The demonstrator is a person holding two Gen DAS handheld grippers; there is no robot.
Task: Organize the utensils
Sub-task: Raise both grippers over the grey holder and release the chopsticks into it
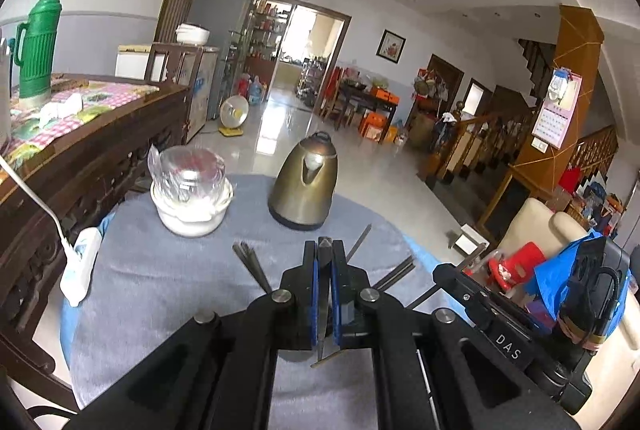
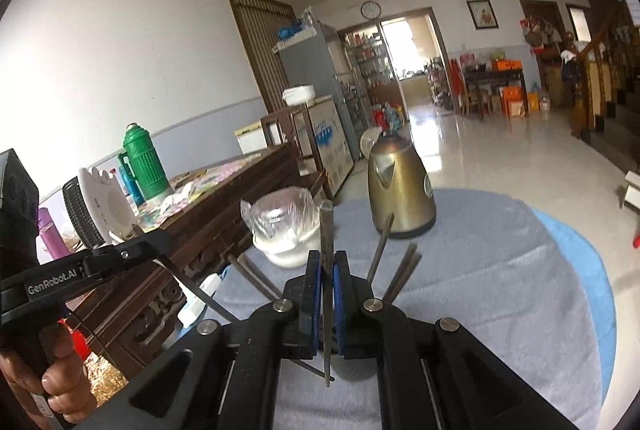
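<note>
Left tongs [image 1: 325, 250] are clamping together on a dark chopstick [image 1: 323, 294], pinched between the blue pads [image 1: 315, 294] with its tip poking past the fingertips; right tongs [image 2: 328, 262] are likewise gripping a chopstick [image 2: 327, 270], which is standing up along the fingers. Judgement: each stick is being held mid-shaft so the pair can be matched or bundled. Just beyond the tongs, more chopsticks [image 1: 250, 264] are lying fanned on the grey cloth of the round table [image 1: 160, 290], apparently awaiting collection. Farther out, a white bowl [image 1: 192, 208] holding a plastic-wrapped glass is sitting to the left and a brass-coloured kettle [image 1: 304, 184] to the right, both well apart from the utensils. A white power strip [image 1: 82, 270] is resting at the table's left edge.
</note>
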